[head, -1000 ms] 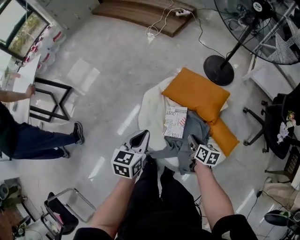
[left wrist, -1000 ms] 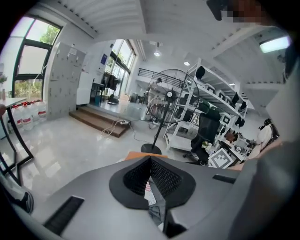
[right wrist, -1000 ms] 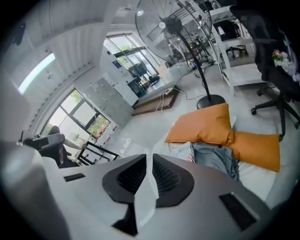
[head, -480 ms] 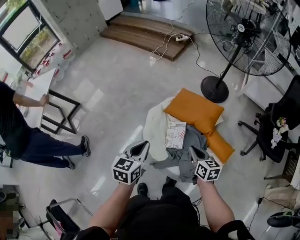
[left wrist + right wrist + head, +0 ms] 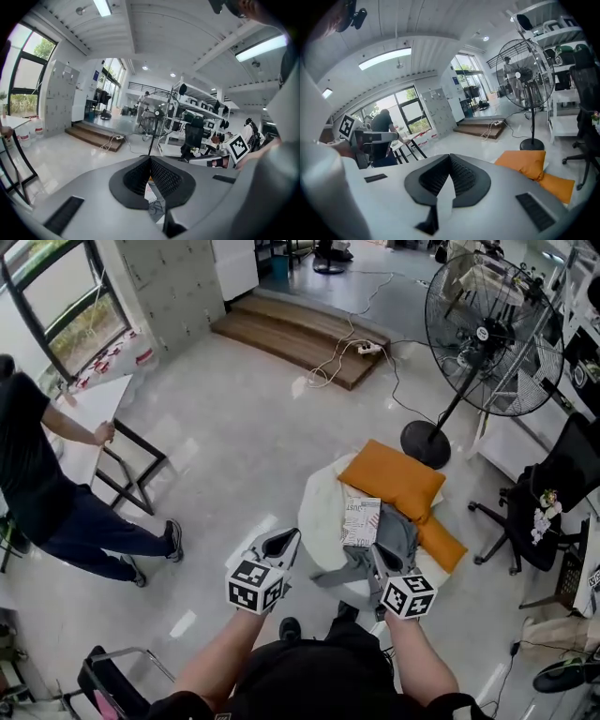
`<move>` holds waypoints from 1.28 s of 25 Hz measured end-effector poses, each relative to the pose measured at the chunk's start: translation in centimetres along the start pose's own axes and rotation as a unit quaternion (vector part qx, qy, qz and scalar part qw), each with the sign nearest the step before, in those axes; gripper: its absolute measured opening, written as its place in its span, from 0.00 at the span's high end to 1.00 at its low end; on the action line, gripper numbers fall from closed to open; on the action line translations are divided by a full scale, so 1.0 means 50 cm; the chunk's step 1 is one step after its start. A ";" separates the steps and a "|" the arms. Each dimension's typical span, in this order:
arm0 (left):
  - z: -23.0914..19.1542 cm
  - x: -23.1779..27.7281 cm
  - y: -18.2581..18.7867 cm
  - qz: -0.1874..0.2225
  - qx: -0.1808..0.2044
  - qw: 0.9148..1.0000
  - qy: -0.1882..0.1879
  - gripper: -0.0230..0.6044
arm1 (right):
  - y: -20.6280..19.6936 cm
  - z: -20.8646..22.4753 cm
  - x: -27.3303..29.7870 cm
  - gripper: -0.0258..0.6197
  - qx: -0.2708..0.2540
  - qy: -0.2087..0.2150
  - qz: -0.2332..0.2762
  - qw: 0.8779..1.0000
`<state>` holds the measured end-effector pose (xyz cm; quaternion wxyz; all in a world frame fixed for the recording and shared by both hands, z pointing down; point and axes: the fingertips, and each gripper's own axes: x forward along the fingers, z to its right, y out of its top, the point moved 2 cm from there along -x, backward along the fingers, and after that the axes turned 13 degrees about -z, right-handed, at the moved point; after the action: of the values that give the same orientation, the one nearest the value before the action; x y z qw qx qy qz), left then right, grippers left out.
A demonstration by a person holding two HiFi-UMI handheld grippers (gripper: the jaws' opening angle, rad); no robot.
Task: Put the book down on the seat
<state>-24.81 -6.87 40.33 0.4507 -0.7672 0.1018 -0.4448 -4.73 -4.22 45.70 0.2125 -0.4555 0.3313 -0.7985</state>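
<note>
Left claw (image 5: 286, 536) closed, empty, just off the seat's (image 5: 314, 512) left edge. Book (image 5: 360, 521) lies flat on the seat, edge against grey cloth (image 5: 396, 538). Right claw (image 5: 381, 557) closed, empty, by that cloth. Risk: snagging the cloth could drag the book off.

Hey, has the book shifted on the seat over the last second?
No. The book keeps its spot beside the orange cushion, next to the grey cloth; only the head view itself has shifted.

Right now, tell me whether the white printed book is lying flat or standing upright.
Lying flat: the white printed book rests cover-up on the white round seat, beside the grey cloth.
</note>
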 end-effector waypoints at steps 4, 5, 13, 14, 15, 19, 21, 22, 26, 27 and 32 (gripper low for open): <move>-0.049 -0.094 -0.046 0.011 -0.005 1.000 0.008 0.96 | -0.011 -0.104 -0.015 0.93 -0.012 -0.005 0.017 1.000; -0.058 -0.112 -0.055 0.014 -0.007 1.000 0.010 0.96 | -0.013 -0.123 -0.022 0.93 -0.012 -0.006 0.021 1.000; -0.083 -0.187 -0.064 0.038 0.000 0.999 0.009 0.96 | 0.002 -0.192 -0.117 0.93 -0.035 -0.038 0.060 0.997; -0.077 -0.190 -0.054 0.045 0.004 0.999 0.009 0.96 | 0.010 -0.189 -0.134 0.93 -0.037 -0.042 0.068 0.996; -0.067 -0.192 -0.042 0.051 0.007 0.999 0.009 0.96 | 0.019 -0.184 -0.153 0.93 -0.040 -0.046 0.077 0.995; -0.008 -0.194 0.010 0.071 0.026 0.997 0.008 0.96 | 0.049 -0.158 -0.231 0.93 -0.047 -0.055 0.110 0.991; 0.028 -0.186 0.027 0.072 0.033 0.997 0.003 0.96 | 0.053 -0.139 -0.269 0.94 -0.047 -0.059 0.125 0.989; 0.048 -0.180 0.034 0.072 0.035 0.997 0.000 0.96 | 0.052 -0.126 -0.288 0.94 -0.047 -0.062 0.131 0.988; 0.141 -0.152 0.062 0.076 0.043 0.996 -0.015 0.96 | 0.029 -0.056 -0.381 0.94 -0.056 -0.098 0.143 0.983; 0.163 -0.146 0.070 0.078 0.047 0.996 -0.018 0.96 | 0.021 -0.038 -0.405 0.94 -0.056 -0.107 0.145 0.982; 0.253 -0.127 0.104 0.084 0.060 0.994 -0.030 0.96 | 0.002 0.022 -0.503 0.94 -0.044 -0.118 0.167 0.978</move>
<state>-17.43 1.31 30.02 0.5343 -0.7408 0.1251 -0.3874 8.68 11.45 31.29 0.3608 -0.4937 0.4098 -0.6769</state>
